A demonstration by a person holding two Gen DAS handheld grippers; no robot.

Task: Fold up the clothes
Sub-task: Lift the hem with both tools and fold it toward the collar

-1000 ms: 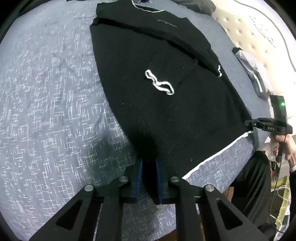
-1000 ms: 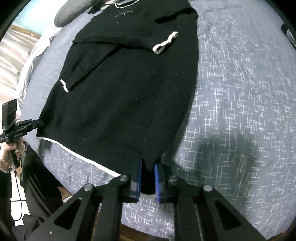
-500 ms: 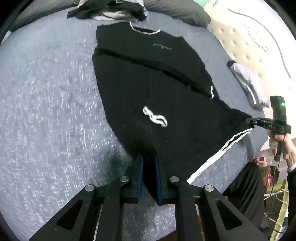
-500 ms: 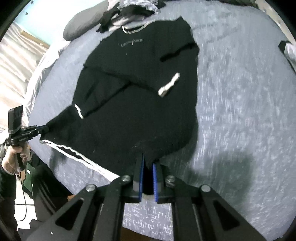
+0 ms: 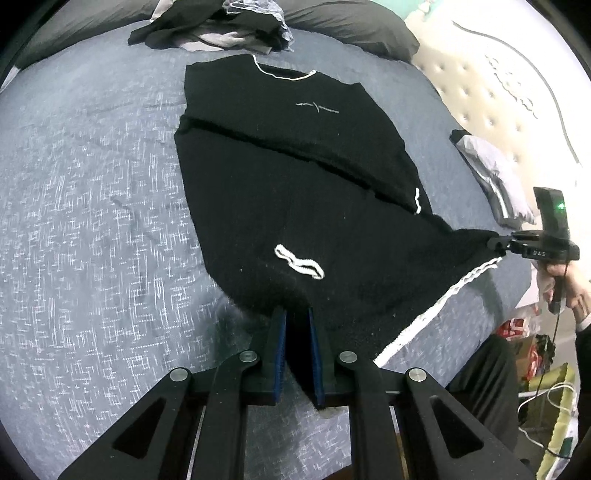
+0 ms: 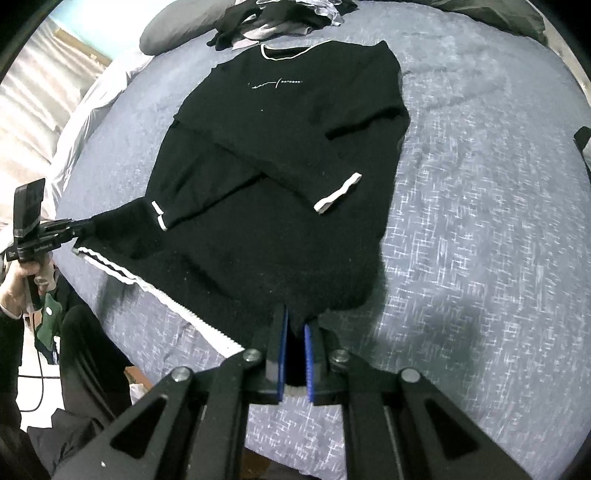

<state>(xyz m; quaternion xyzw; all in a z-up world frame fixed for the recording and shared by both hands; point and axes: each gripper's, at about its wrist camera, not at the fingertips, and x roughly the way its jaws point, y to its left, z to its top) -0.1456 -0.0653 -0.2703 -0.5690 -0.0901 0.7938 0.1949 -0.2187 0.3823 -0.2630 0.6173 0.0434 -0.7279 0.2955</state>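
We had the black sweater [image 5: 280,192] spread face up on the grey-blue patterned bedspread [image 5: 92,221], its white-trimmed neckline [image 5: 282,75] toward the far end of the bed and both sleeves folded across the chest. One white cuff [image 5: 299,263] lay on the body of the garment near our left gripper; the other cuff [image 5: 417,201] sat toward the right edge.

Our left gripper [image 5: 297,325] was pinching the lower hem corner of the sweater, its blue-padded fingers [image 5: 279,354] pressed onto a fold of black knit between them. Our right gripper [image 6: 293,328] was likewise clamped on the opposite hem corner, black fabric filling the narrow gap between its pads. From the left wrist view the right gripper [image 5: 496,243] showed at the far right, gripping a hem corner that was lifted off the bed and drawn into a point, with the white hem stripe [image 5: 439,299] running down from it toward the bed's edge. From the right wrist view the left gripper [image 6: 77,230] appeared at the far left doing the same, a hand [image 6: 22,277] wrapped round its handle.

A heap of other clothes [image 5: 218,22] lay beyond the neckline beside a dark pillow [image 5: 354,26]. A folded grey garment [image 5: 491,173] rested near the tufted cream headboard [image 5: 491,92].
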